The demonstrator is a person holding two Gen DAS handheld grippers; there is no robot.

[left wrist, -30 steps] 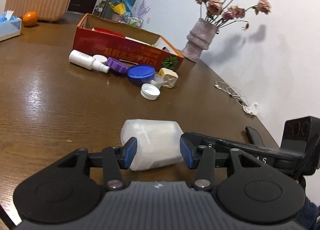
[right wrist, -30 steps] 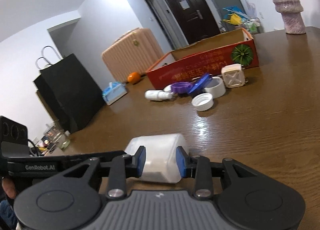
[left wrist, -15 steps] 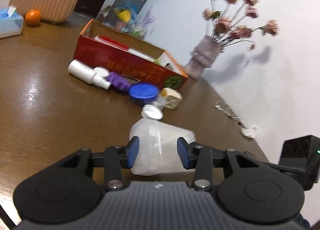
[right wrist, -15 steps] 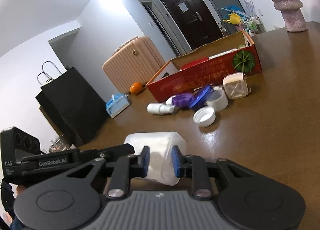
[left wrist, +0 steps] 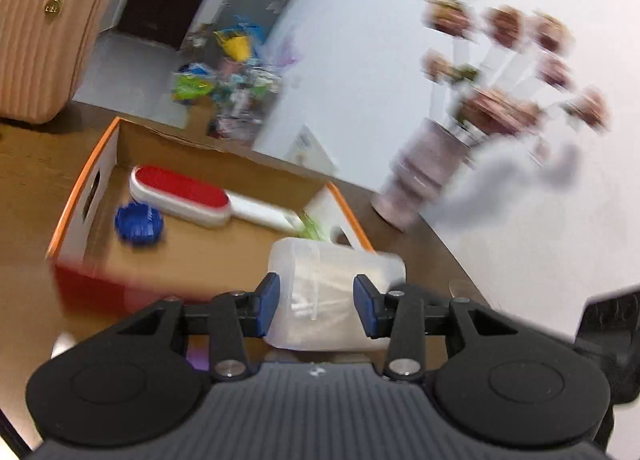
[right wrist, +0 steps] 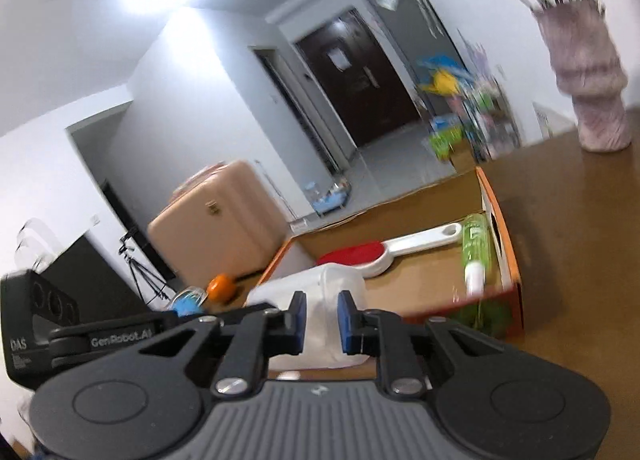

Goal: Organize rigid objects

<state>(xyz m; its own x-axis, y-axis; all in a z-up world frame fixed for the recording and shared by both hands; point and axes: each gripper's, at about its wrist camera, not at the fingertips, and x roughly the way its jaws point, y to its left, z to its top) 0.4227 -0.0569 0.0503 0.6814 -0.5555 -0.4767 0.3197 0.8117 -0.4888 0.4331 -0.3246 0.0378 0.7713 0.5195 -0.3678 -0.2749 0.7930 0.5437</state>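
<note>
Left wrist view: left gripper (left wrist: 316, 303) and right gripper (right wrist: 321, 317) both clamp the translucent plastic container (left wrist: 334, 296) above the cardboard box (left wrist: 86, 196). Looks light, stiff, slippery; opposite flat walls suit gripping.

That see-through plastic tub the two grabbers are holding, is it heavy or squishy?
Probably light: the plastic tub looks see-through and mostly empty. Probably stiff but slightly bendy: both pairs of jaws pinch its thin walls and it keeps its boxy shape. Its smooth sides might be slippery.
</note>
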